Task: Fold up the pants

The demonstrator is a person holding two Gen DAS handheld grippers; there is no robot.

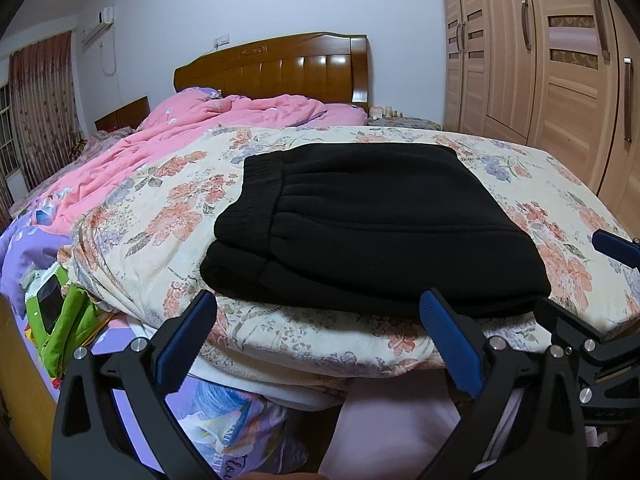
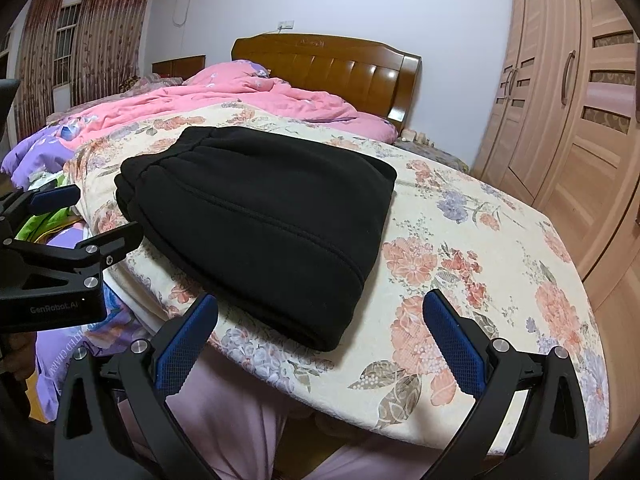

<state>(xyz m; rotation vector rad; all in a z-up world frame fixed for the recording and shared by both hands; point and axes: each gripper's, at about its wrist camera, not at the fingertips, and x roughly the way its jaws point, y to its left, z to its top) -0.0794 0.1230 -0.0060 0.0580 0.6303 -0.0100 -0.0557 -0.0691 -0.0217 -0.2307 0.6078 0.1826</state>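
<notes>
The black pants (image 1: 360, 220) lie folded into a thick rectangle on the floral quilt (image 1: 160, 208), elastic waistband toward the left. They also show in the right wrist view (image 2: 260, 216). My left gripper (image 1: 316, 304) is open and empty, just short of the pants' near edge. My right gripper (image 2: 320, 308) is open and empty, at the pants' near right corner. The left gripper also shows at the left of the right wrist view (image 2: 76, 216), and the right gripper's fingers (image 1: 616, 246) show at the right edge of the left wrist view.
A pink duvet (image 1: 200, 128) is bunched toward the wooden headboard (image 1: 280, 68). Purple bedding (image 1: 24, 248) and a green item (image 1: 68, 316) lie at the left. A wooden wardrobe (image 1: 560, 60) stands to the right. The quilt's near edge (image 2: 400, 400) overhangs close to me.
</notes>
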